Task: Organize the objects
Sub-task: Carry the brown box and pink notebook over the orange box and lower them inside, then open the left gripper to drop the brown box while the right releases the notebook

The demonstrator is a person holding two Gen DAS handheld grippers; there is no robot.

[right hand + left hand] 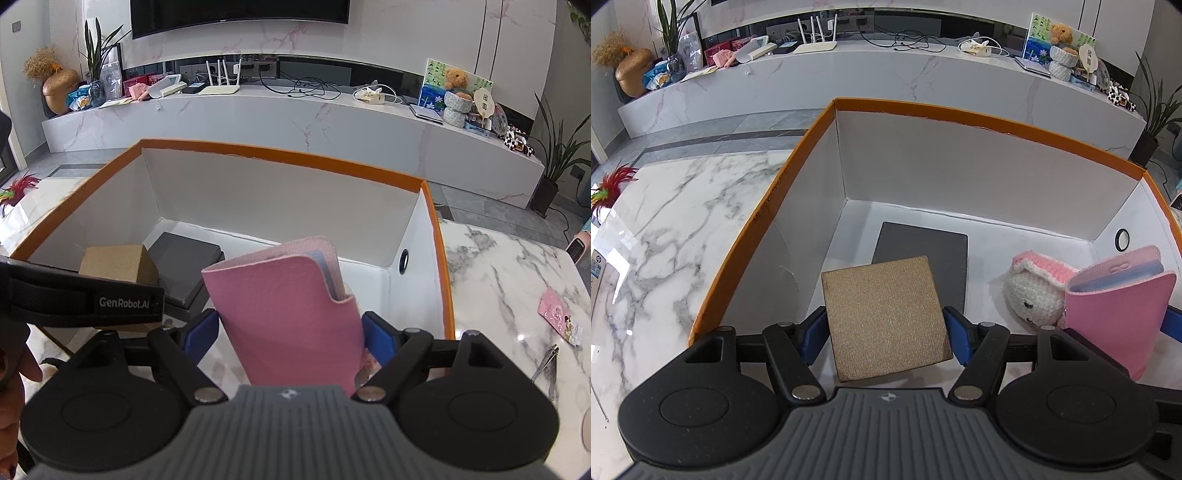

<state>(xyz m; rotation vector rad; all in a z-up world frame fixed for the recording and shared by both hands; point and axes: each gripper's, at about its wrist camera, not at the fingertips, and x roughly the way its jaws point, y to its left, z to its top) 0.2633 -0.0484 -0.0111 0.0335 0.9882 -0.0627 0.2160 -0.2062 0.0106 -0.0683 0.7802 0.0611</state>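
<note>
My left gripper (884,328) is shut on a brown cardboard box (884,315) and holds it over the near left part of an orange-rimmed white box (979,122). A dark grey flat block (925,251) lies on the box floor beneath it. A pink and white crocheted bunny (1034,286) lies at the right inside. My right gripper (290,332) is shut on a pink card holder (291,310), held upright over the box (280,155); it also shows in the left wrist view (1115,314). The brown box (118,264) and grey block (184,266) show at the left.
The box stands on a white marble table (683,221). On the table to the right lie a pink packet (559,315) and nail clippers (546,363). A long marble TV shelf (295,110) with clutter runs behind. A red feather toy (609,184) sits far left.
</note>
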